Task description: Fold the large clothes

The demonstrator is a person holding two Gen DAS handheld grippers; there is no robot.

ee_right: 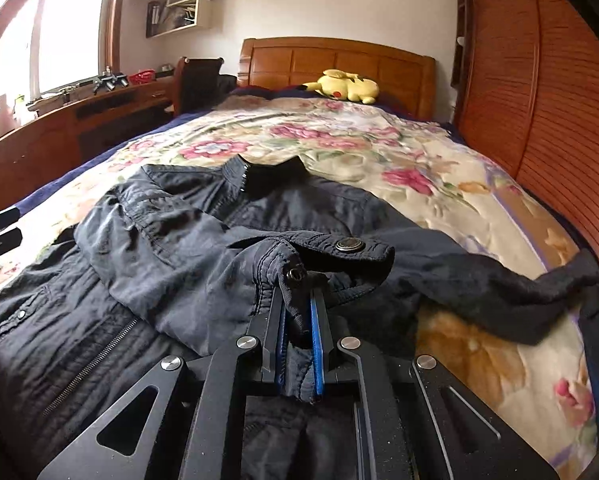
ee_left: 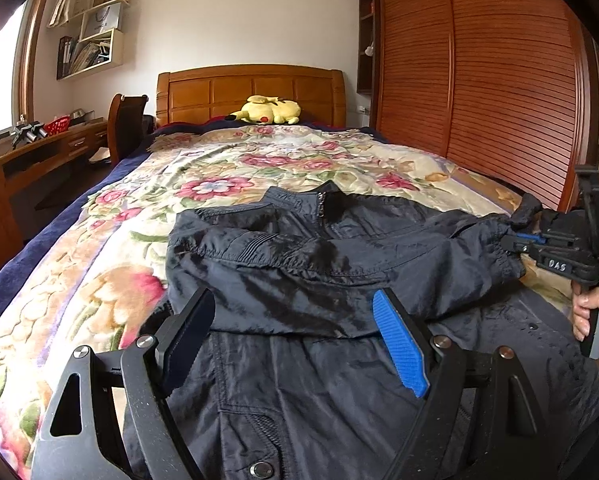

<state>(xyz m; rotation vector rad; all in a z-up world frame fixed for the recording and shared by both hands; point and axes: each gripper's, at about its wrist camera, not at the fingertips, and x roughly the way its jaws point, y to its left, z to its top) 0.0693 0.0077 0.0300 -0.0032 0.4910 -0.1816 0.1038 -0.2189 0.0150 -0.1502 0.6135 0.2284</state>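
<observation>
A dark navy jacket (ee_left: 319, 264) lies front up on the flowered bedspread (ee_left: 227, 168), collar toward the headboard. One sleeve is folded across the chest. My left gripper (ee_left: 295, 312) is open and empty, hovering over the jacket's lower front. My right gripper (ee_right: 297, 304) is shut on the cuff (ee_right: 339, 252) of the other sleeve, near its snap button, and holds it over the jacket's body. The right gripper also shows in the left wrist view (ee_left: 515, 240), at the jacket's right edge, with the sleeve end in it. The jacket also shows in the right wrist view (ee_right: 171, 240).
A yellow plush toy (ee_left: 267, 110) lies by the wooden headboard (ee_left: 251, 88). A wooden wardrobe (ee_left: 479, 92) runs close along the bed's right side. A desk (ee_left: 39, 152) and chair (ee_left: 125, 124) stand to the left. Bare bedspread (ee_right: 379, 148) lies beyond the collar.
</observation>
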